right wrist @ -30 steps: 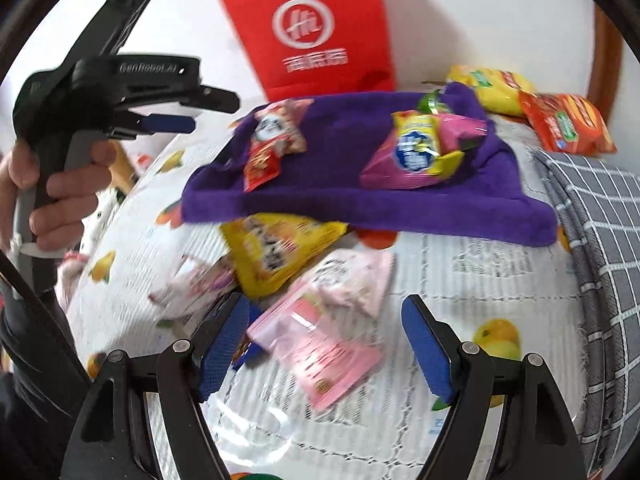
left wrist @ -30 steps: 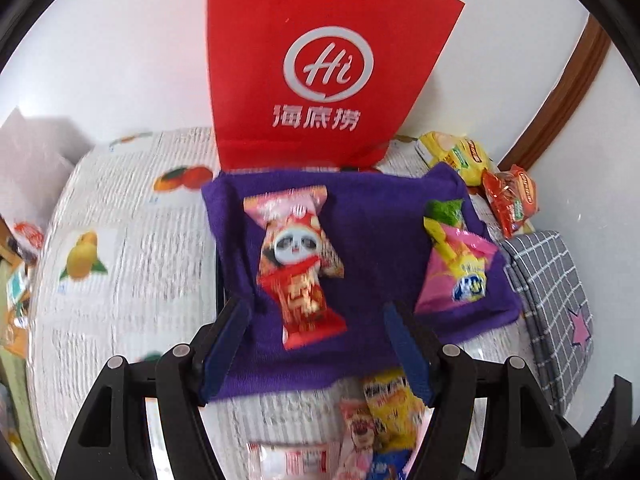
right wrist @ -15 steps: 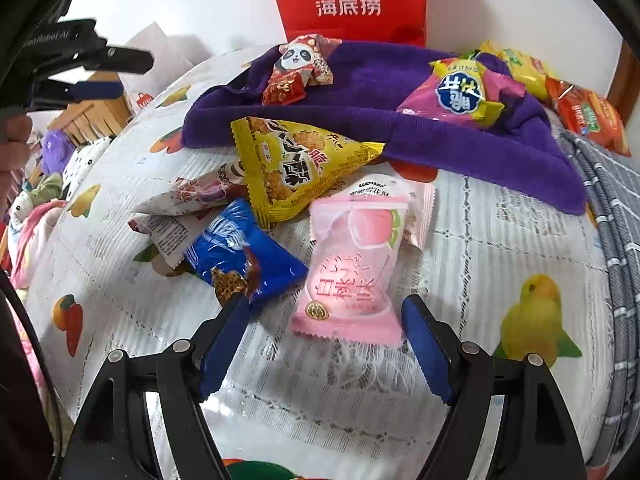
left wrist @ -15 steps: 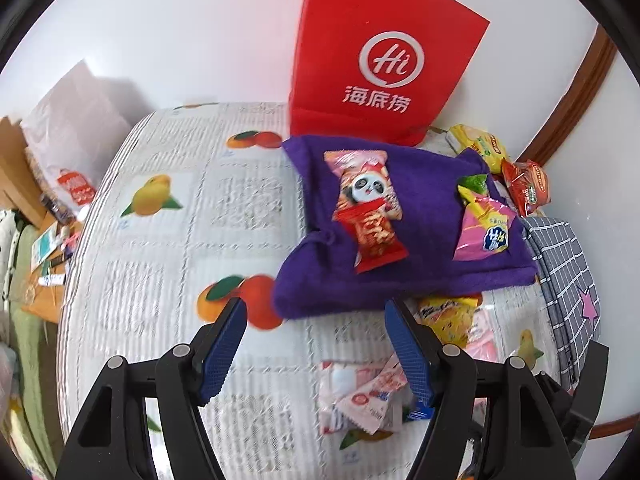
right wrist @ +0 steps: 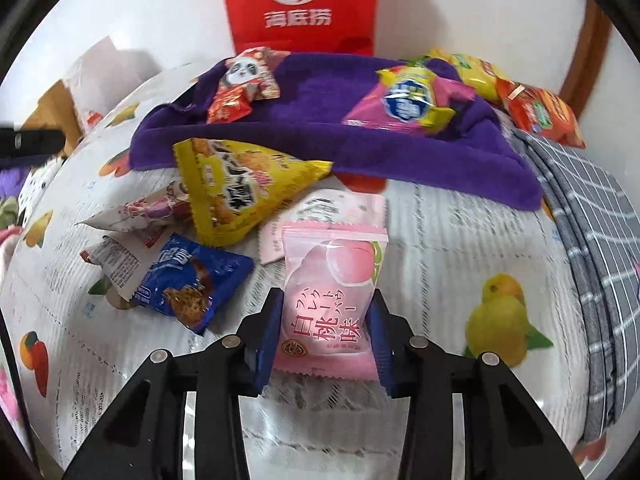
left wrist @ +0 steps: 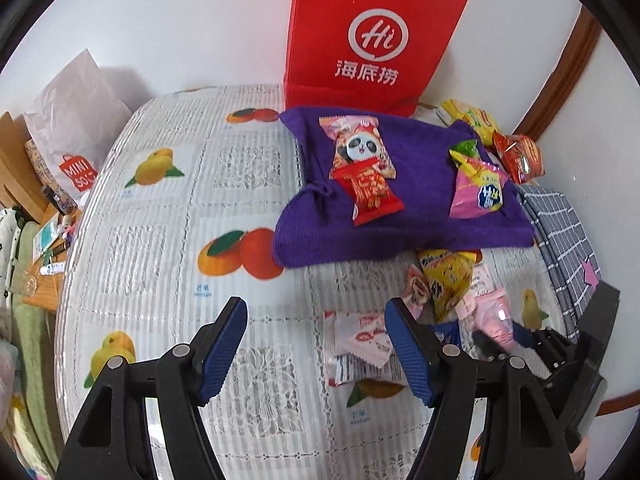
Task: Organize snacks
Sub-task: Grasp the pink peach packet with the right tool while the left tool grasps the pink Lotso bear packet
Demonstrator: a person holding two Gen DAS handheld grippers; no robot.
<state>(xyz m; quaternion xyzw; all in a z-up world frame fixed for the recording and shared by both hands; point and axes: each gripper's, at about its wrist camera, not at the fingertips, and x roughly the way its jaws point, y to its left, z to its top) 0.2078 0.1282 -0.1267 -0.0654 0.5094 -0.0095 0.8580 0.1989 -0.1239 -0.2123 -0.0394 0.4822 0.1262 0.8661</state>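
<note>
The step in hand was the pick-up of a single snack. The right gripper (right wrist: 326,330) was closing on the pink peach packet (right wrist: 332,300), its fingers (right wrist: 267,336) pressed against the packet's two long sides, so the grasp looked made or all but made. The packet lay flat on the fruit-print worktop (right wrist: 460,248), at the near edge of a loose heap: a blue biscuit packet (right wrist: 192,284) at its 9 o'clock, a yellow triangular bag (right wrist: 240,188) at 11 o'clock, and a pale sachet (right wrist: 320,216) partly under its far end.

The left gripper (left wrist: 316,348) hung over bare cloth with its fingers apart and nothing between them, the heap at its 2 o'clock.

Beyond the heap, at 12 o'clock, a purple towel (right wrist: 320,120) already carried a panda packet (right wrist: 244,76) and a pink-and-yellow bag (right wrist: 408,104), so it seemed the sorting place. The next move probably called for a straight lift to clear the sachet underneath, then a carry to a free patch of towel between the two snacks there. The packet looked soft and puffed, so the grip might slip
</note>
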